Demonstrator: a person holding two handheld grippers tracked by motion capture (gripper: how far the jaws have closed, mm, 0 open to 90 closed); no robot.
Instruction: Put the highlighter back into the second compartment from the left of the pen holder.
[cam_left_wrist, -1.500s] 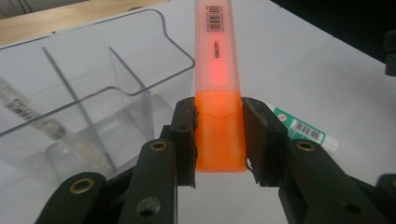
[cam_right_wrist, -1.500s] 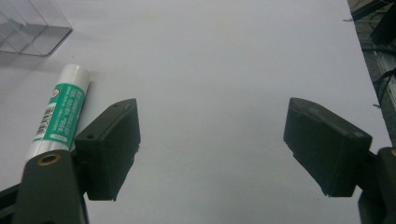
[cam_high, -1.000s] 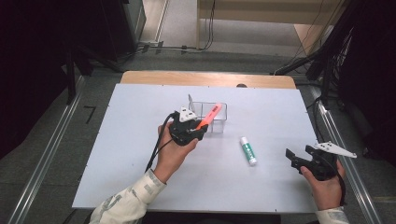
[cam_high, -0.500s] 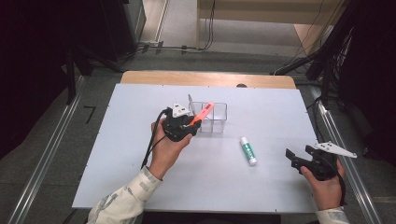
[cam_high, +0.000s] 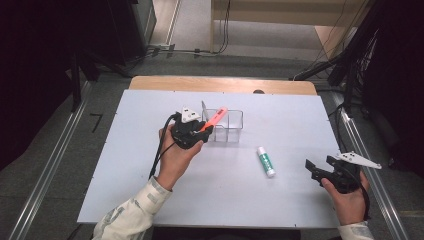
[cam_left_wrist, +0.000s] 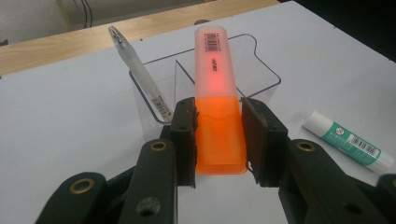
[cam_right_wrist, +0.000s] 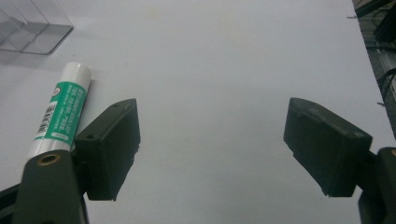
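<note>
Holding: my left tool (cam_left_wrist: 218, 135) was clenched on the orange highlighter (cam_left_wrist: 215, 84), cap end poking over the clear organizer (cam_left_wrist: 261, 70), above the surface (cam_high: 125, 165).
Right tool (cam_right_wrist: 212, 140): released, nothing in it, glue stick (cam_right_wrist: 58, 112) just beside it.
Risk: grip sat low on the body, so it could pivot, hit a divider wall or knock the pen (cam_left_wrist: 140, 81) standing in the near compartment.
Labels: barcode on highlighter cap; print below unreadable. Glue stick text too small.

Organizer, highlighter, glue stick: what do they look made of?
Organizer: clear rigid plastic, probably acrylic; glossy, the table shows through its walls and dividers. Highlighter held by the left gripper: orange plastic body, smooth; its frosted translucent cap lets the orange glow through. Glue stick: opaque white plastic tube with a green printed label, likely paper or film, slightly shiny.
</note>
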